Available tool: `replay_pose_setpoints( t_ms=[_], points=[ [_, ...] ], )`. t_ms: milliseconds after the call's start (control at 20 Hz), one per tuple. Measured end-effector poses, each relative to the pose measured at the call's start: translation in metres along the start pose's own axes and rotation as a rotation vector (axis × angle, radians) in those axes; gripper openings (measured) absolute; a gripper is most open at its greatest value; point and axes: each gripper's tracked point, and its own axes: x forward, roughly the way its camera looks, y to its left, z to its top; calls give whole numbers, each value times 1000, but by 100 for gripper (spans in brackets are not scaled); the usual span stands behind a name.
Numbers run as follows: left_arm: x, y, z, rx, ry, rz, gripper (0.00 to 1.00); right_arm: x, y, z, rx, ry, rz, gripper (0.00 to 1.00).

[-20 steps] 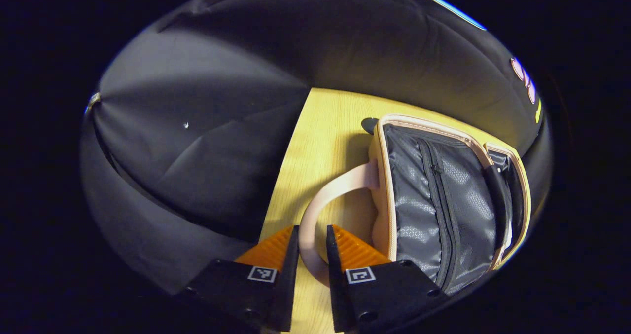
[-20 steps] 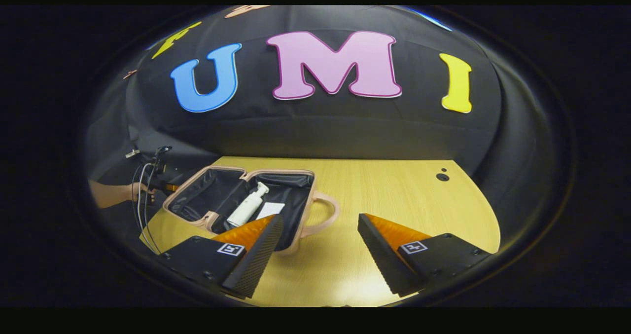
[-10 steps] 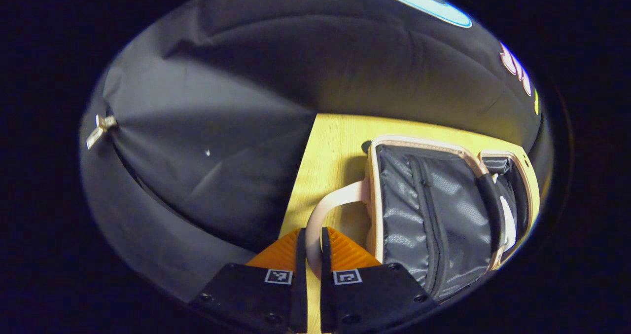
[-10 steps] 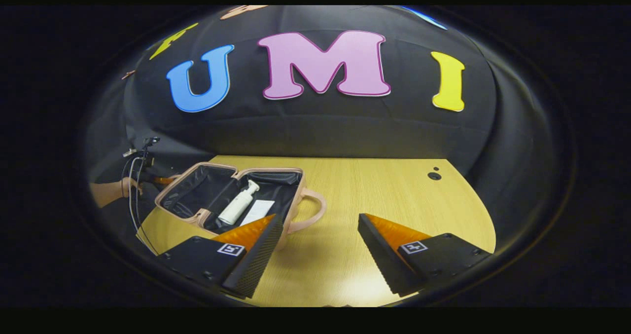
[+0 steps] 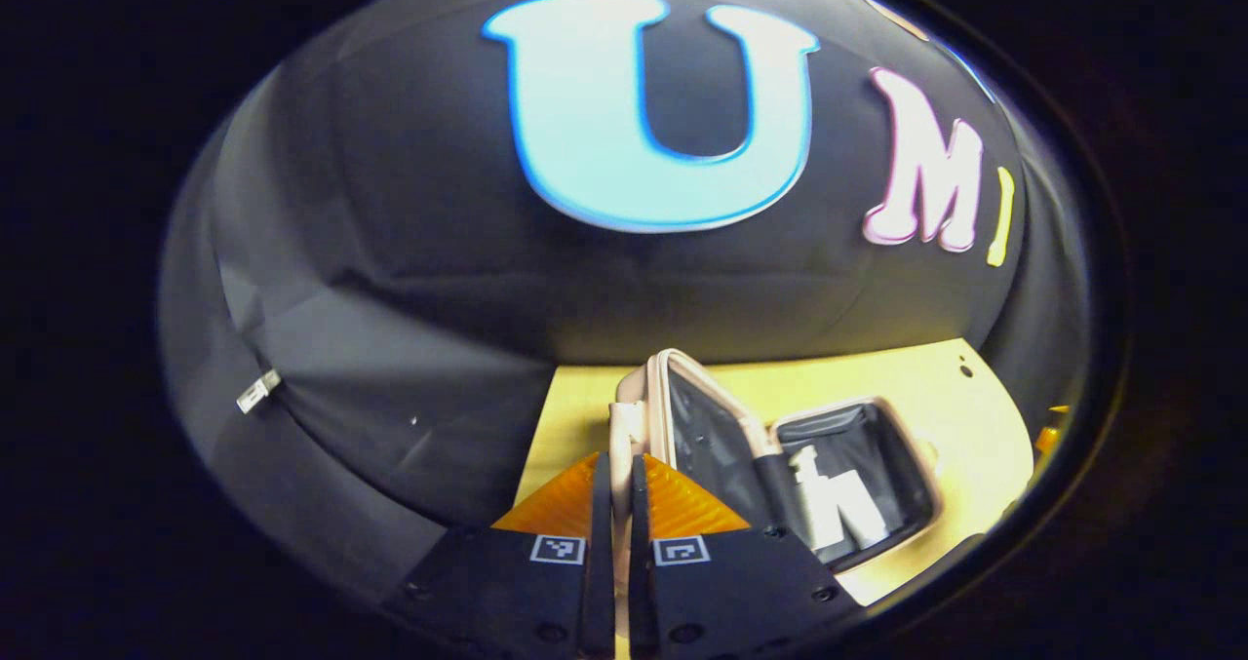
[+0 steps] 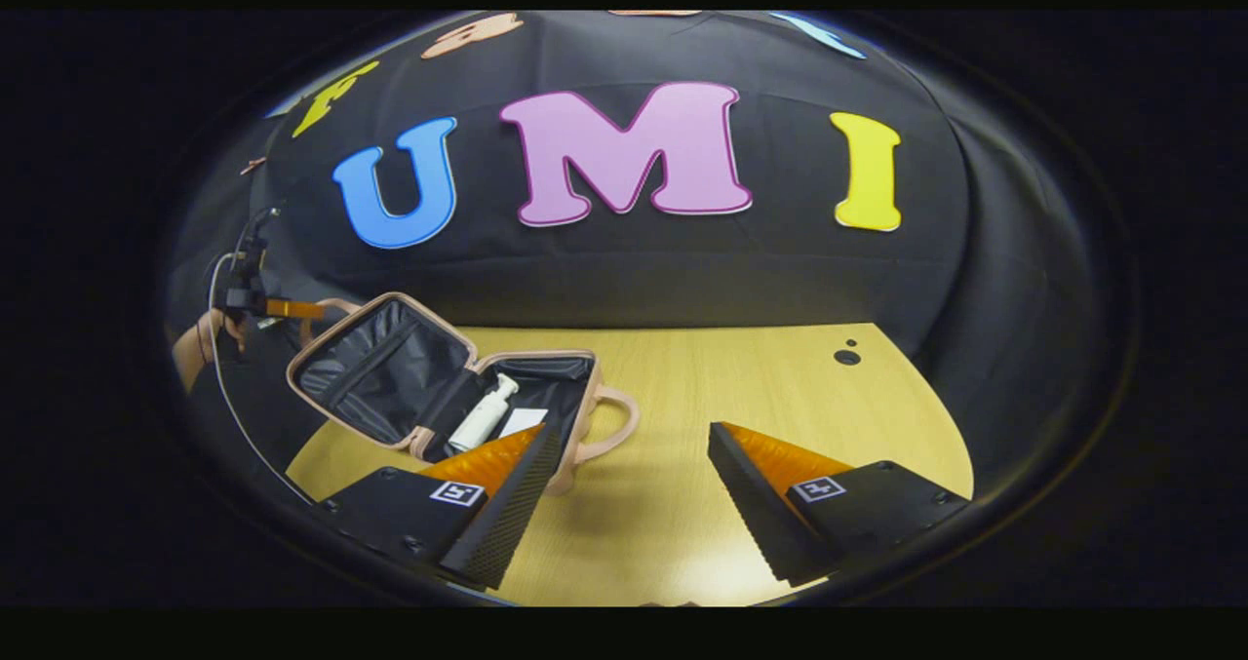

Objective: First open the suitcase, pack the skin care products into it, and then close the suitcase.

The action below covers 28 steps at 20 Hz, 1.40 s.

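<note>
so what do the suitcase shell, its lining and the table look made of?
Suitcase shell: smooth pale pink, looks like hard moulded plastic, though faux leather is possible. Lining: dark woven synthetic, slight sheen, creases and a zip line. Table: light wood grain with a glossy glare patch, likely laminate.

Left gripper view: taken close at the raised lid (image 5: 682, 416) of the suitcase (image 5: 858, 465), facing the booth wall. Right gripper view: taken farther back, low over the tabletop (image 6: 682, 426). The suitcase (image 6: 458, 387) is shared.
</note>
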Motion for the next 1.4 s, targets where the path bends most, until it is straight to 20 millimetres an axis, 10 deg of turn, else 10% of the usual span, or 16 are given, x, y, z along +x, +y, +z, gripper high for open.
replay_pose_setpoints(
  t_ms=[400, 800, 1050, 1150, 1350, 1400],
  points=[
    [-11, -198, 51, -31, -91, -201, 11, -11, -47, 27, 23, -63, -54, 98],
    [50, -380, -22, -96, -60, -357, 11, 7, -90, 31, 34, -57, -56, 98],
    [116, -447, -90, 17, 54, -330, 12, 15, -103, 21, 27, -36, -42, 98],
    [130, -461, -83, 24, 83, -317, 17, 14, -108, 21, 32, -37, -47, 98],
    [91, -444, -48, 8, -113, -277, 24, -2, -118, 32, 45, -100, -92, 98],
    [70, -435, -30, 13, -161, -275, 39, -8, -117, 35, 52, -114, -101, 98]
  ],
)
